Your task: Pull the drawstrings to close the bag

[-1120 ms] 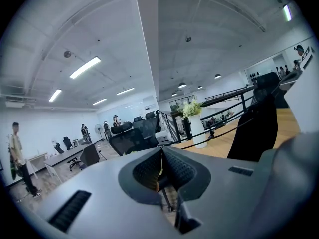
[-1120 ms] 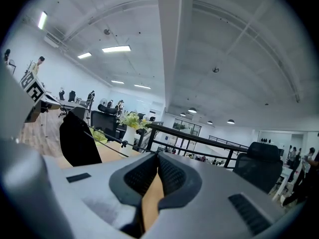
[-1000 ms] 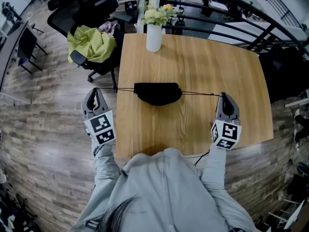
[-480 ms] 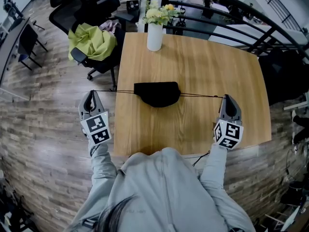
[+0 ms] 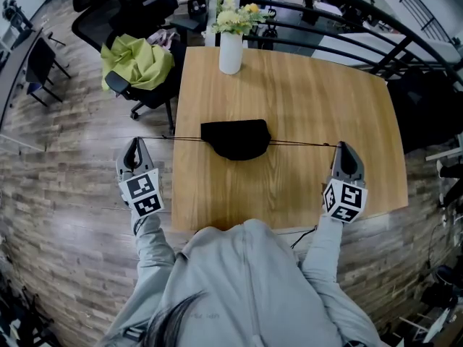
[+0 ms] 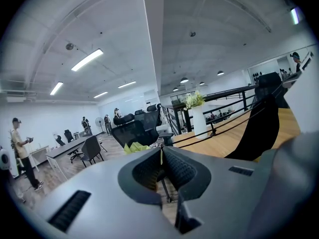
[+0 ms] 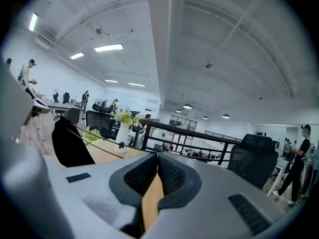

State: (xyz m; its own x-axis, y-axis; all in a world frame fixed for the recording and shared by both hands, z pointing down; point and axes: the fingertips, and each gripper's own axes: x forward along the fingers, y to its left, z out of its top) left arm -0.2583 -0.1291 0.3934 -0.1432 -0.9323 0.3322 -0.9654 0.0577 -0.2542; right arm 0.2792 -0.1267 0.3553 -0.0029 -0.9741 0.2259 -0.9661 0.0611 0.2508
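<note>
A black drawstring bag [image 5: 235,137] lies in the middle of the wooden table [image 5: 289,92]. Its two drawstrings run out taut, one to the left [image 5: 166,138] and one to the right [image 5: 304,143]. My left gripper [image 5: 133,142] hangs past the table's left edge, over the floor, shut on the left drawstring. My right gripper [image 5: 343,147] is above the table's front right part, shut on the right drawstring. In the left gripper view the shut jaws [image 6: 160,151] point at the bag [image 6: 261,128] along the string [image 6: 211,131]. The right gripper view shows the shut jaws [image 7: 157,156], the bag [image 7: 70,143] and the string [image 7: 99,138].
A white vase of flowers [image 5: 231,45] stands at the table's far edge. A black office chair with a yellow-green garment [image 5: 137,63] is off the far left corner. A black railing [image 5: 347,20] runs behind the table. The person's grey-sleeved body fills the near edge.
Both grippers have drawn outward, the left one further left off the table and the right one slightly right. The bag has stayed in place with its strings taut.
</note>
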